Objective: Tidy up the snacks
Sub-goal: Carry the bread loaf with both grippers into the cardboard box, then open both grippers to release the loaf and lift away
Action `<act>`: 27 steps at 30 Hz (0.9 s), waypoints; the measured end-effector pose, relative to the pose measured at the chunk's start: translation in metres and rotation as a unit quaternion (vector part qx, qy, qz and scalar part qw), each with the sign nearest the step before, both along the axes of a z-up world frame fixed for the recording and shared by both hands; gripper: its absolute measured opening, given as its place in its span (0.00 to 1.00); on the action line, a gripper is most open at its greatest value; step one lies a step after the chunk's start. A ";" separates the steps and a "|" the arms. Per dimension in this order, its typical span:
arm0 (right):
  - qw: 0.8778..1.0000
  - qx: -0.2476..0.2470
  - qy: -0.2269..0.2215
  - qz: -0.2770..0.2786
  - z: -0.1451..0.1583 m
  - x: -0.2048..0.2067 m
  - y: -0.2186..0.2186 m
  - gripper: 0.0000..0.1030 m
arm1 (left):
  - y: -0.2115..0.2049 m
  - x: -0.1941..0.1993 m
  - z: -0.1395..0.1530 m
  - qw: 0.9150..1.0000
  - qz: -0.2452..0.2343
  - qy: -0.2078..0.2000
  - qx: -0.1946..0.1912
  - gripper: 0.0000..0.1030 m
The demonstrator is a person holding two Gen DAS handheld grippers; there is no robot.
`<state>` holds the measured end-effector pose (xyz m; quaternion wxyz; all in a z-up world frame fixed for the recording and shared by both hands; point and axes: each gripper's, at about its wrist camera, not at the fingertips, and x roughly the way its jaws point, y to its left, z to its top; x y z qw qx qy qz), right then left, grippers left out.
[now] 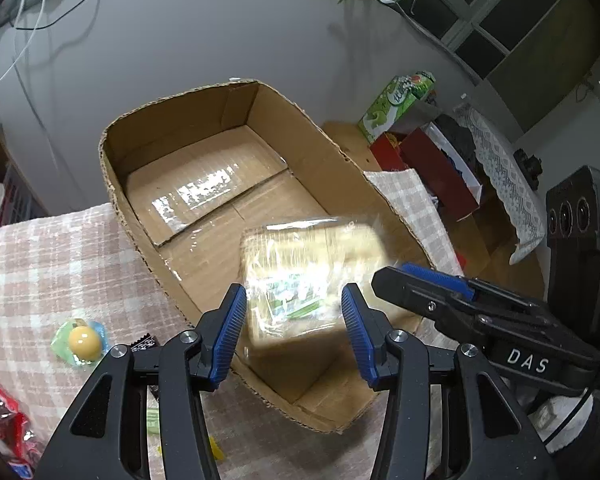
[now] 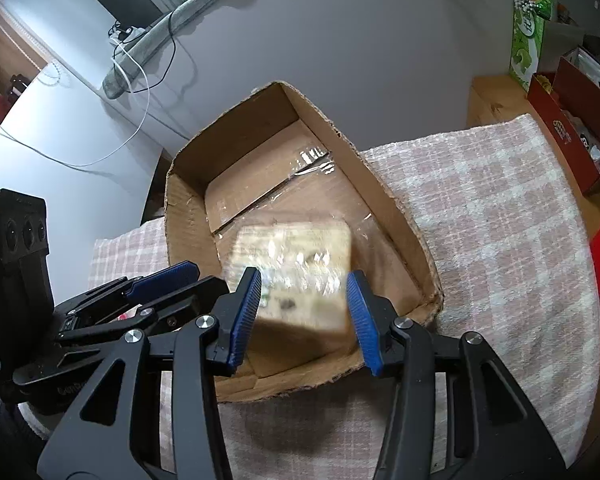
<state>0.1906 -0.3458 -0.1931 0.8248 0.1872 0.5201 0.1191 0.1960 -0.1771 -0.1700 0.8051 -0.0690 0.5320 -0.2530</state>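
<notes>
An open cardboard box [image 1: 116,168] [image 2: 184,216] stands on the checked tablecloth. A clear-wrapped pack of pale biscuits [image 1: 312,272] [image 2: 296,264] is blurred, in the air just above the box's near end. My left gripper [image 1: 294,328] is open, its blue pads on either side of the pack without touching it. My right gripper [image 2: 304,316] is open too, pads wide of the pack. Each gripper shows in the other's view: the right one in the left wrist view [image 1: 432,280], the left one in the right wrist view [image 2: 164,276].
Left of the box lie a yellow-and-green jelly cup [image 1: 82,340], a dark wrapper [image 1: 144,344] and red packets [image 1: 8,428]. A green carton [image 1: 396,104] [image 2: 528,36] and a red box [image 1: 440,164] [image 2: 572,120] stand on a wooden surface to the right. Cables hang at the wall.
</notes>
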 end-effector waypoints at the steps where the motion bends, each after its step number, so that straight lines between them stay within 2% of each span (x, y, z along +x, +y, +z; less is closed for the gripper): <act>1: 1.000 -0.003 -0.001 0.000 0.001 0.000 0.000 0.45 | -0.001 -0.001 0.000 1.000 -0.001 -0.001 0.003 0.46; 12: 1.000 -0.017 -0.014 0.006 0.019 -0.016 0.003 0.46 | 0.014 -0.004 0.010 1.000 0.007 -0.009 -0.003 0.46; 16: 0.999 -0.022 -0.023 0.014 0.029 -0.028 0.008 0.58 | 0.030 -0.009 0.021 1.000 0.013 -0.014 -0.005 0.46; 21: 0.999 -0.026 -0.027 0.040 0.039 -0.050 0.023 0.62 | 0.061 -0.025 0.038 0.999 0.024 -0.030 -0.006 0.46; 23: 0.998 -0.026 -0.026 0.052 0.040 -0.058 0.030 0.71 | 0.072 -0.032 0.042 0.999 0.029 -0.032 -0.008 0.46; 27: 0.994 -0.042 -0.025 0.098 0.038 -0.079 0.052 0.75 | 0.104 -0.052 0.048 0.998 0.051 -0.039 -0.006 0.46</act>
